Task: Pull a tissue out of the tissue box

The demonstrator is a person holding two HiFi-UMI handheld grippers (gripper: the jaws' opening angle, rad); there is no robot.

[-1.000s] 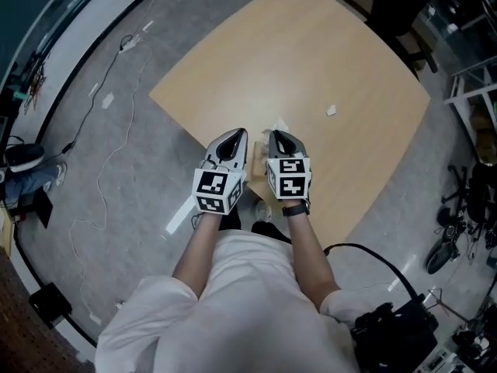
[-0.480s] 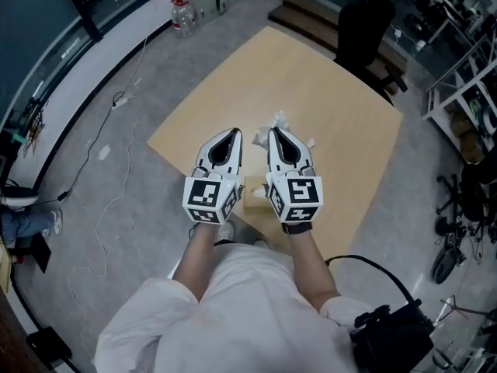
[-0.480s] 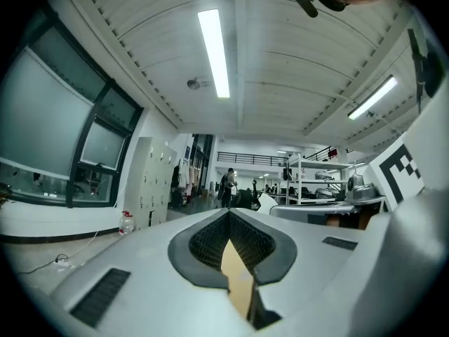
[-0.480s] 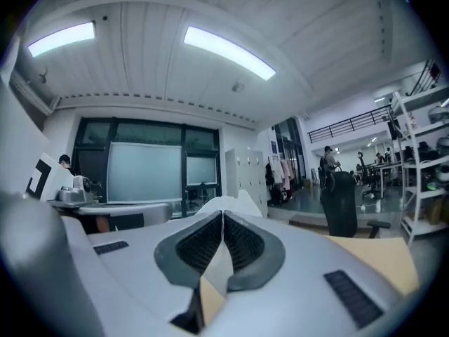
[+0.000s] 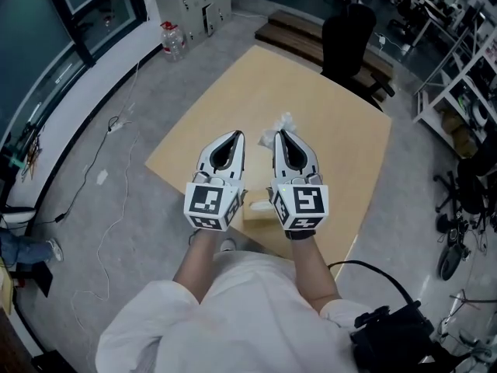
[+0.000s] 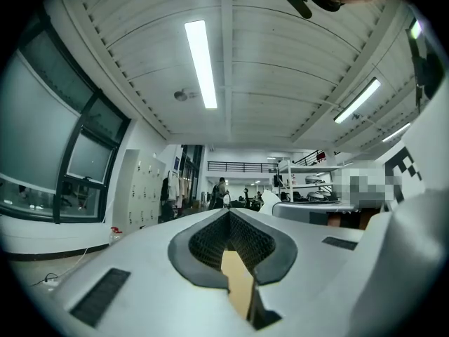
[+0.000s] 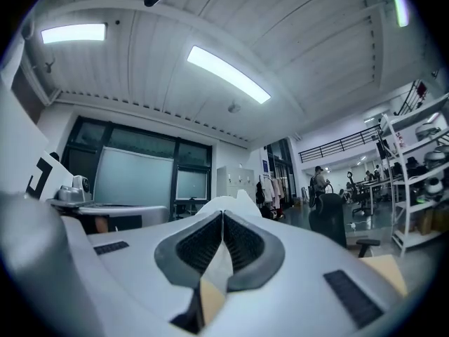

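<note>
"Over the near edge of the surface (image 5: 342, 123), what does each gripper have?" (observer A)

"On the right gripper (image 5: 281, 133) the fingers (image 7: 249, 248) are pressed together on the tissue (image 5: 286, 120). A white fold is pinched between the pads and a crumpled tuft stands past the tips. On the left gripper (image 5: 233, 134) the fingers (image 6: 210, 241) meet tip to tip with nothing between them." (observer B)

"Why are both so high, side by side?" (A)

"Judgement: height draws the sheet up out of the box. The right pinches it at the top so the rest trails below. The left does no work at present. It is probably held alongside to steady the tissue box (image 5: 258, 210) if that lifts." (B)

"Box position?" (A)

"It is a tan block at the surface's near edge, directly under the two grippers and mostly covered by them. Its opening is not visible." (B)

"Is the tissue free of the box?" (A)

"Cannot tell, because the lower end is hidden under the right gripper's body. The visible part is thin, white, soft and wrinkled. It would likely tear or slip if jerked, so a steady pull suits." (B)
</note>
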